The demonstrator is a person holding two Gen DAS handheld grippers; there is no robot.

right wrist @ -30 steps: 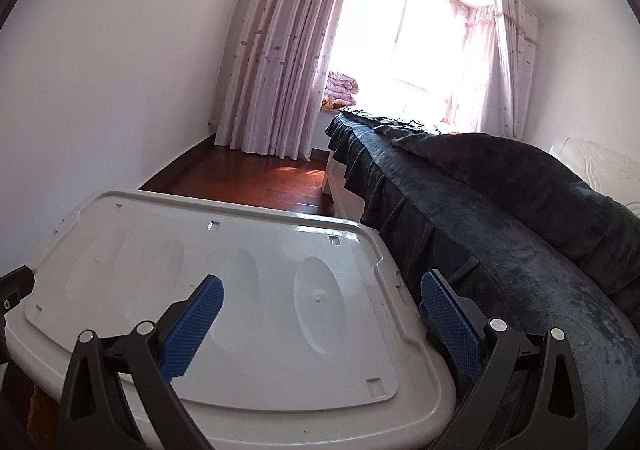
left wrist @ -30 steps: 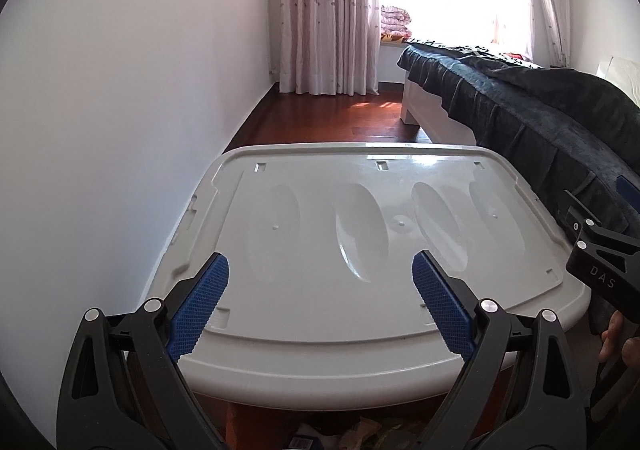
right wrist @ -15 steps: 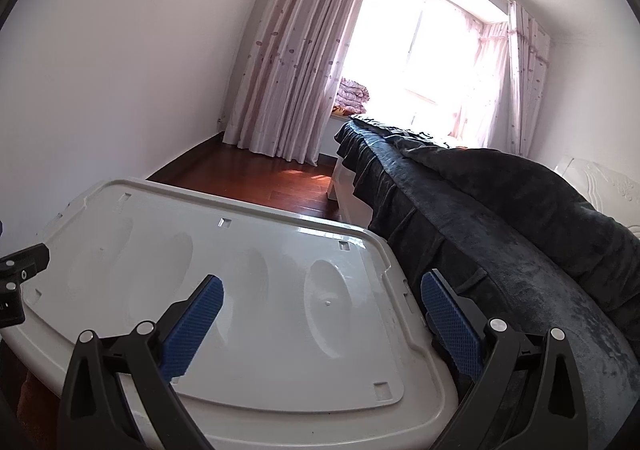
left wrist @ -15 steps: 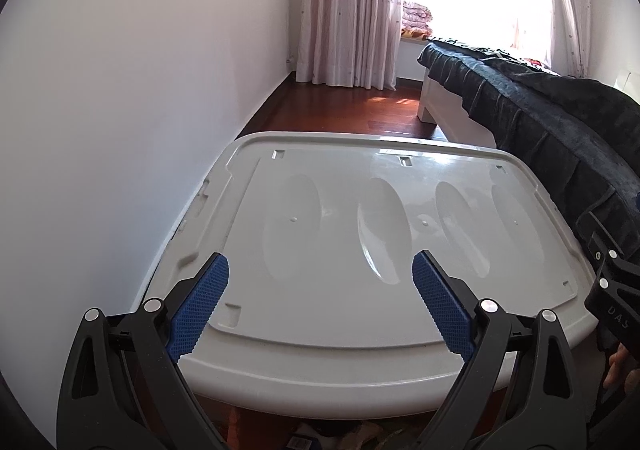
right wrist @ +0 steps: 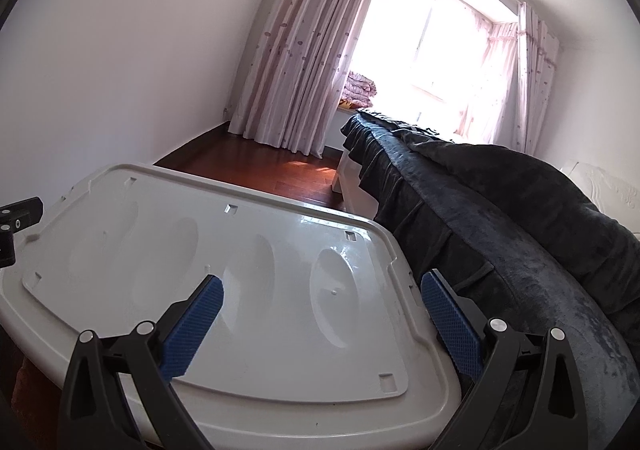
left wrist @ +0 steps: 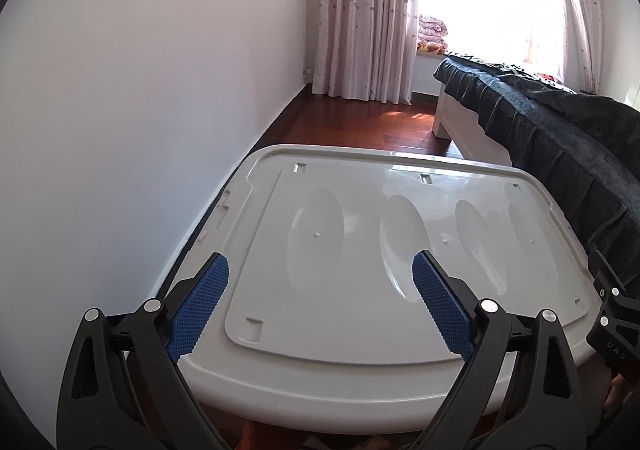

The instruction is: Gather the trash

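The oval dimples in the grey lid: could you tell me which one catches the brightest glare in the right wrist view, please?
The oval dimple nearest the bed, last in the row across the lid; the other three look dull.

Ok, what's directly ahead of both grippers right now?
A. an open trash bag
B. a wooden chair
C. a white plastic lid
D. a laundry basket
C: the white plastic lid fills the space ahead of the open left gripper and open right gripper.
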